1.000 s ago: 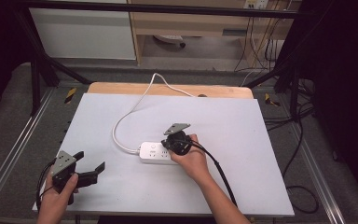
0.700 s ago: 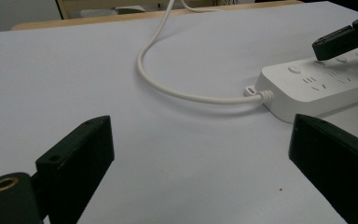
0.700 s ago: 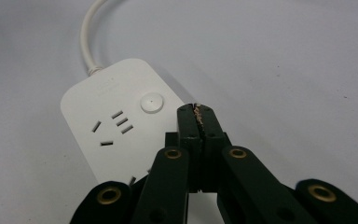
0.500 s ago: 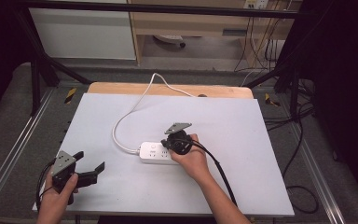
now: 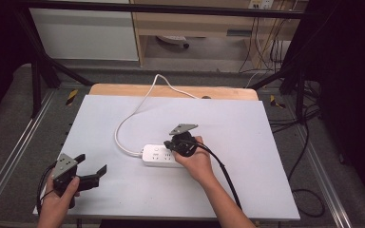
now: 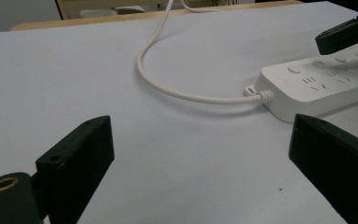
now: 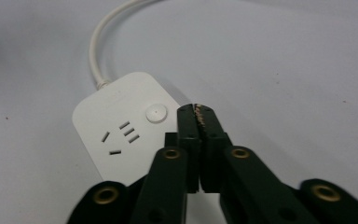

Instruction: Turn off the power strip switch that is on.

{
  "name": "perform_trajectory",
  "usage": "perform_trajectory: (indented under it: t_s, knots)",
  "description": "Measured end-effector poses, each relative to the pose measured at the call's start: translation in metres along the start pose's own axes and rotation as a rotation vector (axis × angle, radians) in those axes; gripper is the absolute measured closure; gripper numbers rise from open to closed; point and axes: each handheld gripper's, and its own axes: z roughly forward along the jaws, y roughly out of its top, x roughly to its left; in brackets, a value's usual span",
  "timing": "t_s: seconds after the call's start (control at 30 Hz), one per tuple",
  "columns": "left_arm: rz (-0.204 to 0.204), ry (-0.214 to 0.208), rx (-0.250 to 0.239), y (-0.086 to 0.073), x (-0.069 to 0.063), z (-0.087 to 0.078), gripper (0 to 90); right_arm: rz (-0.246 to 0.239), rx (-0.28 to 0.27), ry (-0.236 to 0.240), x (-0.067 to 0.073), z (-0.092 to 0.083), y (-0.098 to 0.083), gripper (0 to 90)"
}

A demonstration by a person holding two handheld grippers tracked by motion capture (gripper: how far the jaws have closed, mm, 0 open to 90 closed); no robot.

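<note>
**Caller:** Right tool (image 7: 196,108) is seen pressed closed, jaw tips together with nothing between them, hovering at the edge of the power strip (image 5: 158,155), just beside its round button (image 7: 156,113). The strip lies flat near the middle of the desk (image 5: 247,142).

**Analyst:** A light, rigid plastic body is judged here, smooth and likely slippery on that pale surface. A push on the button could slide it, so a grip across the long sides would be best, clear of the sockets.

**Caller:** The white cord (image 5: 123,124) is seen looping off the strip's end and away over the far edge of the desk.

**Analyst:** Stiff and springy, it is reckoned; some tug on the strip should be expected if it is shifted.

**Caller:** Left tool (image 5: 88,174) is held wide open and empty, near the desk's front left corner, well apart from the strip.

**Analyst:** Whether the right tips touch the strip or the button cannot be told. The strip's far end is covered by the right hand (image 5: 195,161) in the high view, and cut off in both tool views.
</note>
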Motion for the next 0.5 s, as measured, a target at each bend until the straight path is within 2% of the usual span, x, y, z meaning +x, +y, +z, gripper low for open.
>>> perform_trajectory:
  t_s: [0.37, 0.5]
  knots:
    - [0.000, 0.000, 0.000, 0.000, 0.000, 0.000, 6.4, 0.027, -0.054, 0.017, -0.001, -0.015, 0.003, 81.2]
    - [0.000, -0.001, 0.003, 0.000, 0.000, 0.000, 6.4, 0.037, -0.073, 0.016, -0.004, -0.021, 0.005, 74.5]
